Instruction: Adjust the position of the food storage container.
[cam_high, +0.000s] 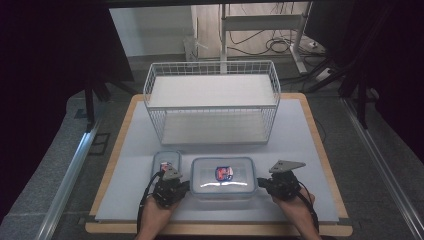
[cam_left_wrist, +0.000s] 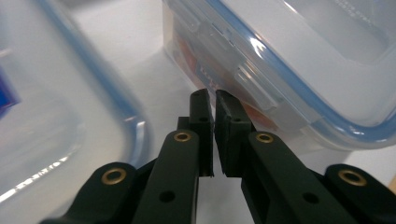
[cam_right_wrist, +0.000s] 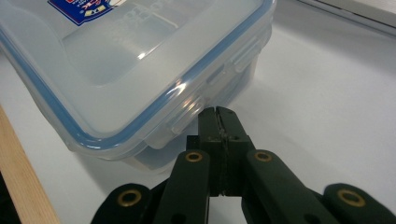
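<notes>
A large clear food box (cam_high: 223, 176) with a blue-rimmed lid and a red and blue label sits at the front middle of the table. My left gripper (cam_high: 184, 186) is at its left end, my right gripper (cam_high: 261, 183) at its right end. In the left gripper view the jaws (cam_left_wrist: 212, 100) stand almost together, a thin slit between them, with nothing held, their tips just short of the box's side latch (cam_left_wrist: 243, 77). In the right gripper view the gripper (cam_right_wrist: 218, 113) is shut and empty, its tips right by the box's latch (cam_right_wrist: 191, 112).
A smaller clear box (cam_high: 166, 161) with the same kind of lid lies just left of the large one, close to my left gripper. A white wire two-level rack (cam_high: 212, 102) stands at the back of the white mat (cam_high: 300, 140). The table's wooden edge (cam_right_wrist: 25, 172) runs along the front.
</notes>
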